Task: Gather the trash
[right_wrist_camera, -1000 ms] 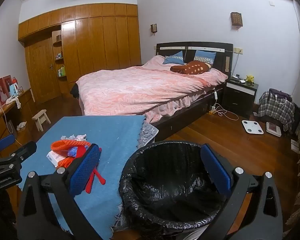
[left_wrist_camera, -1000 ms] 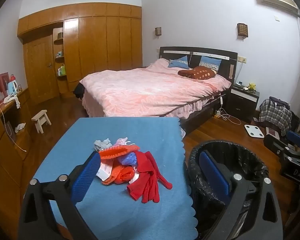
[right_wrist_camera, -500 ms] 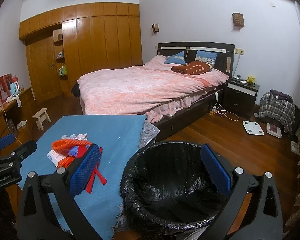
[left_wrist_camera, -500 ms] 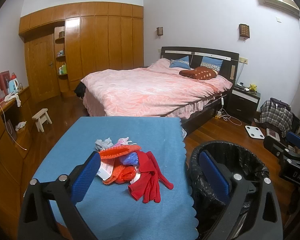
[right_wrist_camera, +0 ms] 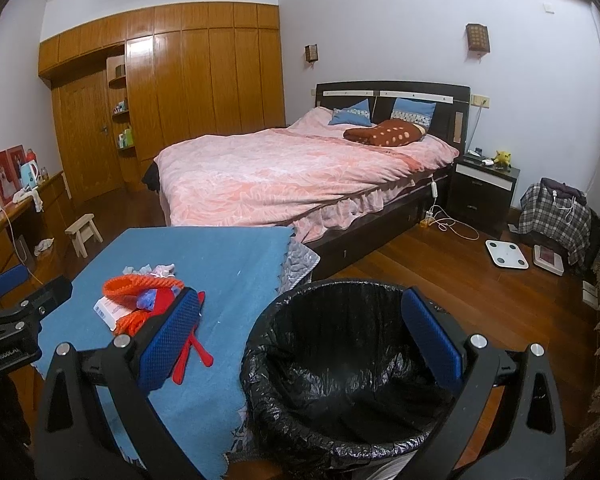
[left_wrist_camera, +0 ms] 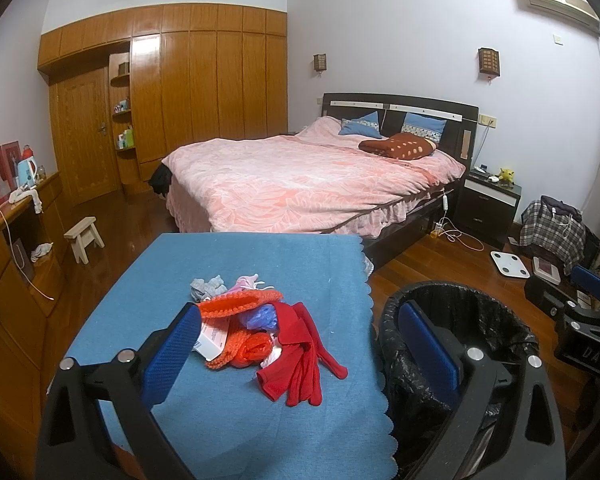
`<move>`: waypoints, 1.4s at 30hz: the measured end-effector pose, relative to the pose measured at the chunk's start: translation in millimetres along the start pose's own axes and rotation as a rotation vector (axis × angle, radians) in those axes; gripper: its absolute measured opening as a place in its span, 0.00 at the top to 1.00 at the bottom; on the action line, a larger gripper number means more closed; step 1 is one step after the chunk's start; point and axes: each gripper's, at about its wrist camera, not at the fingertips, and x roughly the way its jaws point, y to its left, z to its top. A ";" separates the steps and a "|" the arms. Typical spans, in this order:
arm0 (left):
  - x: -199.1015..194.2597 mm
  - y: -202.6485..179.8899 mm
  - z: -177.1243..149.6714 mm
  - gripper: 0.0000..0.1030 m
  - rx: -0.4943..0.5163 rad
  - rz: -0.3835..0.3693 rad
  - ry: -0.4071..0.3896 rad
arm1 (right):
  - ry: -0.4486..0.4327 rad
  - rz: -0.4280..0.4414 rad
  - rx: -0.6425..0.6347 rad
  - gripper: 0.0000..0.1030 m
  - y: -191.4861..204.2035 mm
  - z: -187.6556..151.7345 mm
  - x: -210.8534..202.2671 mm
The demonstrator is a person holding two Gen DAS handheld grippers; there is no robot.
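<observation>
A heap of trash (left_wrist_camera: 260, 326) lies on the blue-clothed table (left_wrist_camera: 228, 420): orange netting, red strips (left_wrist_camera: 300, 364), a white packet, a blue wrapper and grey scraps. The same trash heap (right_wrist_camera: 140, 300) shows in the right wrist view. A black-lined trash bin (right_wrist_camera: 340, 376) stands by the table's right edge, also seen as the bin (left_wrist_camera: 464, 344). My left gripper (left_wrist_camera: 300, 356) is open, held above the near side of the heap. My right gripper (right_wrist_camera: 300, 340) is open above the bin's rim, with nothing between its fingers.
A pink-covered bed (left_wrist_camera: 300, 184) fills the middle of the room. A wooden wardrobe (left_wrist_camera: 180, 92) lines the back wall. A small stool (left_wrist_camera: 84, 238), a sideboard (left_wrist_camera: 16, 248), a nightstand (left_wrist_camera: 490, 202) and a floor scale (left_wrist_camera: 508, 264) stand around.
Both views have shifted very slightly; the heap and the bin lie as before. Both grippers stay open.
</observation>
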 end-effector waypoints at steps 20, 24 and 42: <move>0.1 0.2 -0.1 0.06 -0.001 0.000 0.001 | 0.003 -0.001 -0.002 0.05 1.3 -0.5 2.0; 0.2 0.3 -0.3 0.06 -0.001 0.000 0.000 | 0.004 -0.001 0.000 0.05 1.0 -0.4 2.2; 0.0 -0.4 -0.3 0.06 -0.002 0.000 0.002 | 0.004 0.000 -0.003 0.05 5.2 -6.9 5.4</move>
